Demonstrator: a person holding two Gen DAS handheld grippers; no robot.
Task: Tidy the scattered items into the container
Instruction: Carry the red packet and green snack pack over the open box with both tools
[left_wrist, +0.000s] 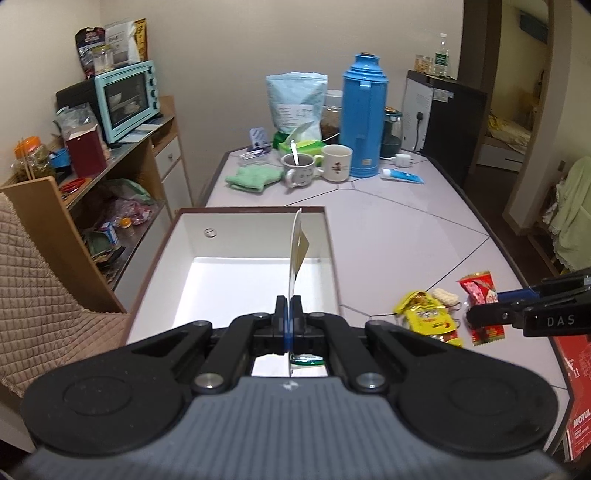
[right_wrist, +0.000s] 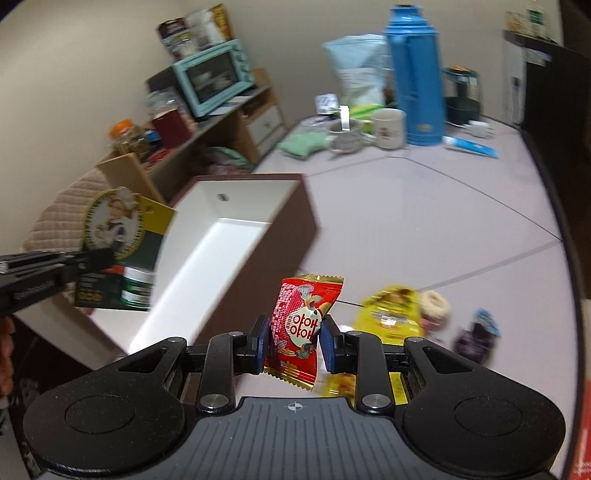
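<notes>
My left gripper (left_wrist: 290, 314) is shut on a thin carded packet (left_wrist: 297, 251), seen edge-on above the open brown box with a white lining (left_wrist: 229, 236). In the right wrist view the same packet (right_wrist: 118, 254) shows a green and yellow face, gripped by the left gripper (right_wrist: 105, 260) over the near end of the box (right_wrist: 288, 221). My right gripper (right_wrist: 293, 341) is shut on a red snack packet (right_wrist: 299, 325), lifted off the table just right of the box. In the left wrist view the right gripper (left_wrist: 493, 304) and its red packet (left_wrist: 478, 288) hang at the right.
A yellow packet (right_wrist: 391, 314), a round cracker packet (right_wrist: 436, 302) and a dark purple packet (right_wrist: 476, 336) lie on the table (right_wrist: 424, 206). At the far end stand a blue thermos (left_wrist: 364, 114), two mugs (left_wrist: 336, 162), a green cloth (left_wrist: 251, 177) and a tube (left_wrist: 402, 175). Shelves (left_wrist: 110, 177) stand left.
</notes>
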